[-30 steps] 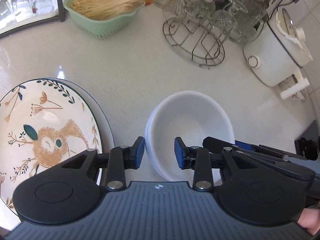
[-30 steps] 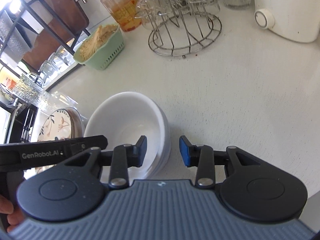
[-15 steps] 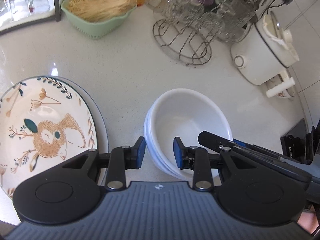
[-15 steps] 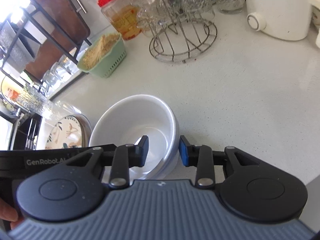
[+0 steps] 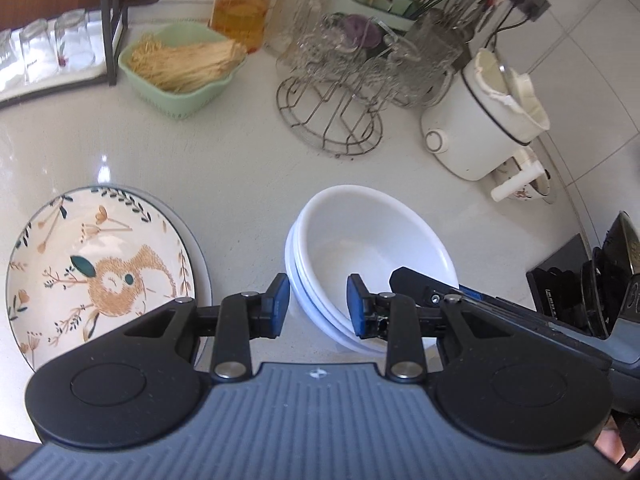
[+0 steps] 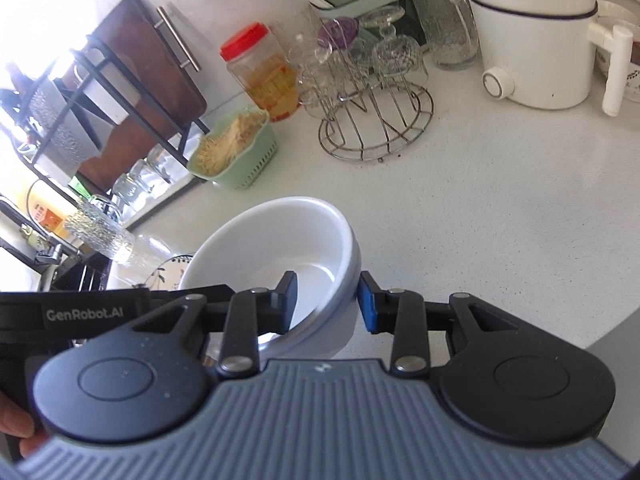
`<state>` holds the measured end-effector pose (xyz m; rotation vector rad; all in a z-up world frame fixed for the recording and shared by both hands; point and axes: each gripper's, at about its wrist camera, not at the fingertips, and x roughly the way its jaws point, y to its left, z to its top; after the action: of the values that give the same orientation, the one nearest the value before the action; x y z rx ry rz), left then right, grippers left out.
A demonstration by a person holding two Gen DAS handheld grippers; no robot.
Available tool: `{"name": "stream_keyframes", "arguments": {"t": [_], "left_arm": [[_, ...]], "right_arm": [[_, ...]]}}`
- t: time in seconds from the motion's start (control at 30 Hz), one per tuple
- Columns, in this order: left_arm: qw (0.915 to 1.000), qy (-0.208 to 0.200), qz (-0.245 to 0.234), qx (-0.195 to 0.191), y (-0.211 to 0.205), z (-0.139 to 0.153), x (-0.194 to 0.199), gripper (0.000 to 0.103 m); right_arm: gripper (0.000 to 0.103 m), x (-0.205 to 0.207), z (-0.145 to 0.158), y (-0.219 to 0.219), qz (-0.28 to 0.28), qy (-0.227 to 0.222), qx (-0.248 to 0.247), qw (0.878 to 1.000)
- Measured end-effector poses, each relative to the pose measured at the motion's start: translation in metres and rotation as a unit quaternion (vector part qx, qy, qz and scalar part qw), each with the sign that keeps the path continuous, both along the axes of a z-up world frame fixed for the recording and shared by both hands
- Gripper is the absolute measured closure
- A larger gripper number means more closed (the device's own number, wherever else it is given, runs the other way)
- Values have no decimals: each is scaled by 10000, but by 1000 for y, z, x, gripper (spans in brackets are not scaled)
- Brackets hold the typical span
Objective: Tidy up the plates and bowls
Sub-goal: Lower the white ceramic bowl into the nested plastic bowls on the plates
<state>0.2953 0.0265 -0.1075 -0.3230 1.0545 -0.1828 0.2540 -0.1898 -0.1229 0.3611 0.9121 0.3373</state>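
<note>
The left gripper [image 5: 316, 304] and right gripper [image 6: 326, 300] each straddled the rim of the stacked white bowls [image 5: 372, 240], jaws apart and unclenched, with the patterned plate [image 5: 96, 272] left of the left gripper.

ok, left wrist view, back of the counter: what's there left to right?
Upturned glasses → green basket of noodles → red-lidded jar → wire glass rack → white cooker.
</note>
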Motion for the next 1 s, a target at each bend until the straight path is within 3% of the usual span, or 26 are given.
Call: {"name": "stream_keyframes", "arguments": {"t": [0.3, 0.6, 0.87, 1.0], "left_arm": [[9994, -248, 225, 31, 11, 24, -17, 68], [9970, -289, 625, 343, 39, 47, -43, 68], [9938, -101, 984, 512, 66, 39, -57, 68], [9913, -3, 1247, 422, 89, 30, -66, 68]], "right_arm": [[67, -13, 18, 4, 84, -226, 150, 9996], [67, -13, 34, 31, 506, -284, 381, 9976], [67, -10, 38, 58, 952, -242, 469, 9941], [67, -7, 31, 81, 1283, -251, 393, 9906]]}}
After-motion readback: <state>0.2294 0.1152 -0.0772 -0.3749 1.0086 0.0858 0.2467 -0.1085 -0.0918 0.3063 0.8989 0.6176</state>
